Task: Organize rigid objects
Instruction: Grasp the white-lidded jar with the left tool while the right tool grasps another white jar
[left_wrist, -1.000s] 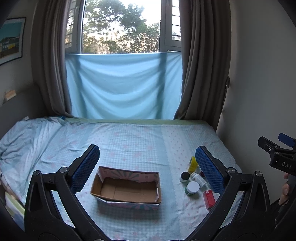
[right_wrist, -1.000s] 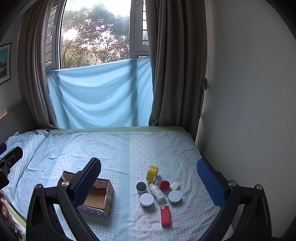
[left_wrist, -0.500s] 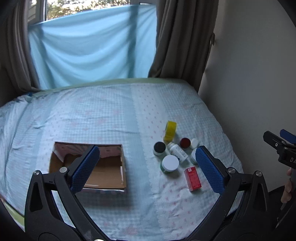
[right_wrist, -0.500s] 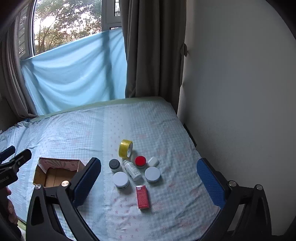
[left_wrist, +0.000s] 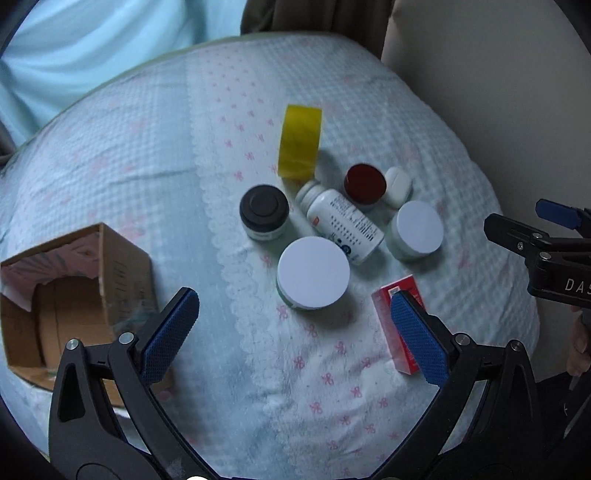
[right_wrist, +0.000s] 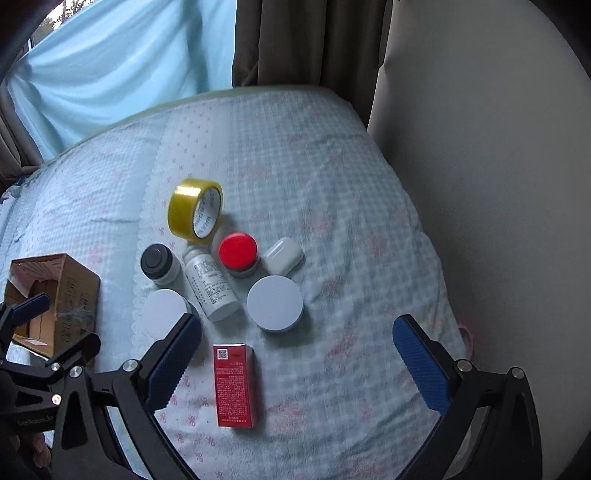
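Note:
A cluster of small items lies on the bed: a yellow tape roll (right_wrist: 195, 211), a black-lidded jar (right_wrist: 159, 264), a white bottle on its side (right_wrist: 211, 288), a red-lidded jar (right_wrist: 238, 252), a white earbud case (right_wrist: 283, 256), two white-lidded jars (right_wrist: 275, 303) (left_wrist: 313, 277) and a red box (right_wrist: 235, 384). An open cardboard box (left_wrist: 70, 291) sits to the left. My left gripper (left_wrist: 291, 336) is open above the bed, near the larger white-lidded jar. My right gripper (right_wrist: 295, 354) is open above the red box.
The bed has a light blue checked cover (right_wrist: 332, 192). A wall (right_wrist: 480, 166) runs close along the right side. Grey curtains (right_wrist: 306, 40) and a blue cloth (right_wrist: 122, 62) hang at the far end.
Both grippers have tilted down and moved closer to the cluster of items. The items now fill the middle of both views. Both stay open.

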